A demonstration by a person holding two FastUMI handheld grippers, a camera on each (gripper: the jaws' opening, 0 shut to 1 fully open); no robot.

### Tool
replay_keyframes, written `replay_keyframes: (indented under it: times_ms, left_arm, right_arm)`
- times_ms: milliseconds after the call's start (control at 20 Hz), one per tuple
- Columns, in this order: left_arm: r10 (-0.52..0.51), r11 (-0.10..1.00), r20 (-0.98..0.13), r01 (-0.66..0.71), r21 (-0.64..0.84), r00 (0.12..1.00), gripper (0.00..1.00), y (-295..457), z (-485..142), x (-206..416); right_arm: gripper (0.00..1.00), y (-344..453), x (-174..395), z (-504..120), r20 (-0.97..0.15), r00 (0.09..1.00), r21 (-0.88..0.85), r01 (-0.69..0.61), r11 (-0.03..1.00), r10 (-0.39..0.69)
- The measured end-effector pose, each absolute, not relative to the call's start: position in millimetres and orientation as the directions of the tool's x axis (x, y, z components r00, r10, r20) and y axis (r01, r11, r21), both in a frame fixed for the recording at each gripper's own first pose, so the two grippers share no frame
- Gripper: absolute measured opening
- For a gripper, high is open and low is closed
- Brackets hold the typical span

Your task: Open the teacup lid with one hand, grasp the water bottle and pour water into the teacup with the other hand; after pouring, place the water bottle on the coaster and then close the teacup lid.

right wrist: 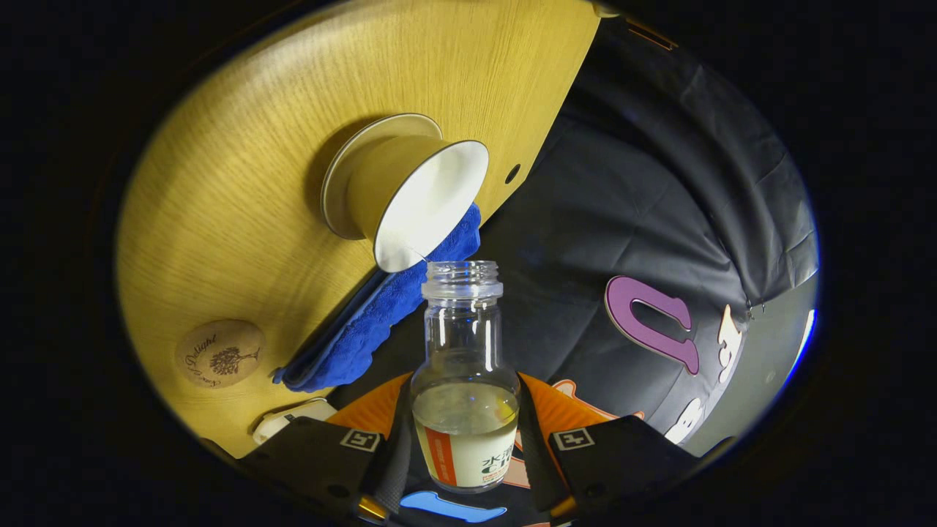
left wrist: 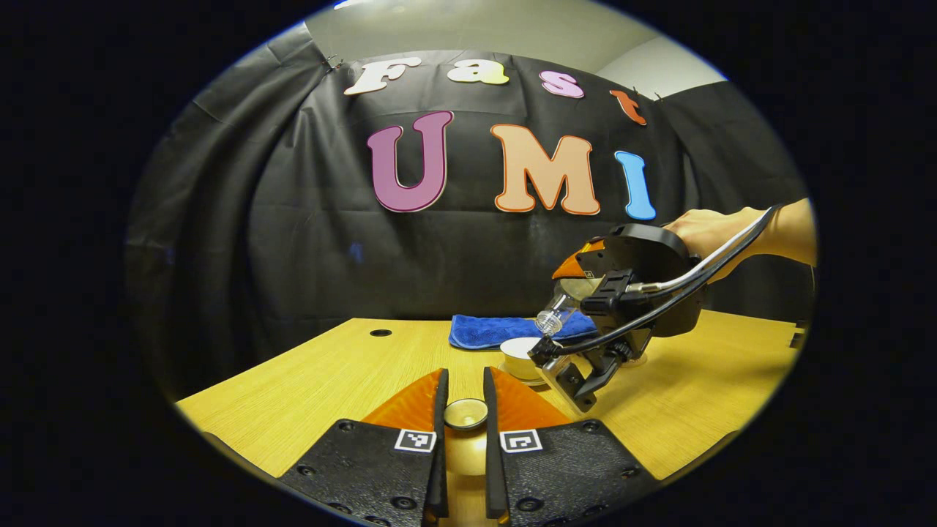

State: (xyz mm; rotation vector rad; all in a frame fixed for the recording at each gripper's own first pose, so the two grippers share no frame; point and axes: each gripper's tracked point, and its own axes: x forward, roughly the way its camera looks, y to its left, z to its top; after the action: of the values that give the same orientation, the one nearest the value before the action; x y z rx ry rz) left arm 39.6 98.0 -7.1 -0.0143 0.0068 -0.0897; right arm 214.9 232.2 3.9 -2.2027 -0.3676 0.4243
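My left gripper [left wrist: 465,410] is shut on the small round teacup lid [left wrist: 465,413], holding it low over the near table. The lidless white teacup [left wrist: 518,353] [right wrist: 410,197] stands on its saucer [right wrist: 338,172] in front of the blue cloth. My right gripper [right wrist: 463,391] [left wrist: 578,282], held by a hand [left wrist: 703,233], is shut on the clear water bottle [right wrist: 463,366] [left wrist: 558,311]. The uncapped bottle is tilted, its mouth just above the cup's rim. Its liquid lies toward the base. A round wooden coaster [right wrist: 219,353] lies on the table beside the cloth.
A folded blue cloth [left wrist: 498,329] [right wrist: 381,315] lies behind the cup on the wooden table [left wrist: 307,380]. The table has a small round hole [left wrist: 380,332] at the far left. A white object [right wrist: 289,426] sits near the coaster. A black cable [left wrist: 703,274] trails from the right gripper.
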Motion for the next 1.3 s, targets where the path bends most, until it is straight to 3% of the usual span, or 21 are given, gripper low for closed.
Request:
replay_keyframes:
  times_ms: [150, 250, 400, 600, 800, 950, 1050, 1100, 1300]
  left_arm:
    - [-0.09, 0.996, -0.007, 0.09, -0.014, 0.996, 0.17, 97.7, -7.1, 39.6]
    - [-0.089, 0.996, -0.006, 0.089, -0.014, 0.996, 0.17, 98.3, -6.8, 39.7]
    - [-0.085, 0.996, -0.007, 0.085, -0.013, 0.996, 0.17, 99.4, -6.8, 39.4]
    - [-0.084, 0.996, -0.006, 0.084, -0.01, 0.996, 0.17, 99.1, -6.3, 40.7]
    - [-0.078, 0.997, -0.007, 0.078, -0.009, 0.997, 0.17, 100.6, -6.5, 40.2]
    - [-0.077, 0.997, -0.007, 0.077, -0.009, 0.997, 0.17, 101.0, -7.1, 40.3]
    - [-0.077, 0.997, -0.007, 0.077, -0.008, 0.997, 0.17, 101.1, -6.4, 40.2]
    - [-0.077, 0.997, -0.006, 0.077, -0.008, 0.997, 0.17, 101.2, -5.8, 40.4]
    - [-0.077, 0.997, -0.007, 0.077, -0.009, 0.997, 0.17, 101.7, -6.5, 39.9]
  right_arm:
    - [0.7, 232.5, 214.8, 1.4, -0.18, 0.9, -0.799, 0.101, -0.592, 0.397]
    - [0.71, 229.0, 217.4, -3.1, -0.203, 0.903, -0.845, 0.034, -0.534, 0.378]
    - [0.72, 225.1, 213.1, -5.8, -0.244, 0.9, -0.938, -0.125, -0.324, 0.361]
    - [0.7, 209.1, 208.7, 4.5, -0.29, 0.891, -0.942, -0.33, 0.058, 0.349]
    - [0.71, 179.4, 209.8, 13.8, -0.3, 0.879, -0.743, -0.46, 0.487, 0.371]
    - [0.68, 154.4, 213.9, 10.8, -0.255, 0.883, -0.488, -0.47, 0.735, 0.395]
    - [0.73, 143.6, 222.1, -0.4, -0.211, 0.899, -0.306, -0.434, 0.847, 0.384]
    - [0.71, 139.2, 221.7, -7.3, -0.195, 0.905, -0.213, -0.415, 0.885, 0.378]
    - [0.7, 139.6, 227.4, -4.5, -0.084, 0.94, -0.013, -0.334, 0.942, 0.332]
